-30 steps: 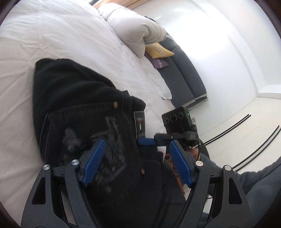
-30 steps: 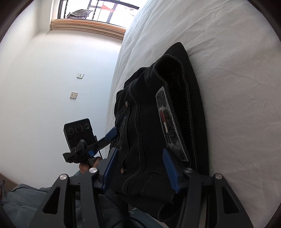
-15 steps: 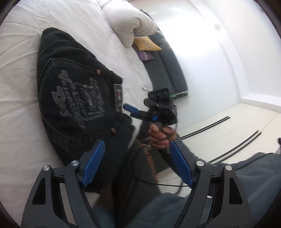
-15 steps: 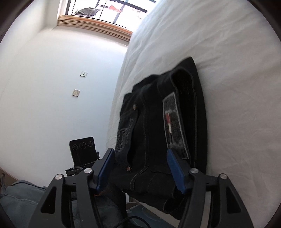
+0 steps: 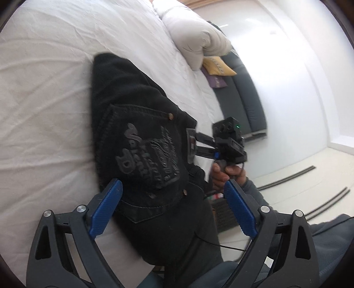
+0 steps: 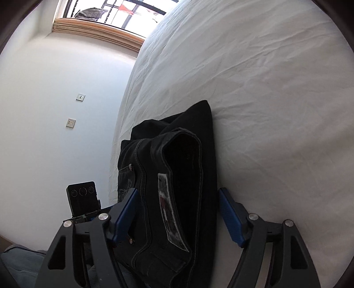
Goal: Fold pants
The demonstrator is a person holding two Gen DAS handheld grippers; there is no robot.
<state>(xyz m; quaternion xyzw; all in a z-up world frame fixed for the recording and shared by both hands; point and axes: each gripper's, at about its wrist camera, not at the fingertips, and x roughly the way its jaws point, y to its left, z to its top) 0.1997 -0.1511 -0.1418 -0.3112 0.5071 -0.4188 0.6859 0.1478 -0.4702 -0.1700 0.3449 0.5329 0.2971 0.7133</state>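
Observation:
Black jeans lie folded near the edge of the white bed, back pocket with raised lettering facing up. My left gripper hovers over their near end, jaws opening, blue pads clear of the cloth. A hand holds my right gripper at the waistband side. In the right wrist view the jeans show their waistband and label. My right gripper straddles that end with jaws opening, the pads not pressing. The left gripper's camera block shows at the lower left.
A bundled white duvet lies at the head of the bed, with a yellow cushion and a dark sofa beyond. Cables run across the floor. A wall with sockets and a window flank the bed.
Both grippers' jaws stand wider than a second ago. The left view has swung and shifted along the jeans; the right gripper has drawn back a little from the waistband.

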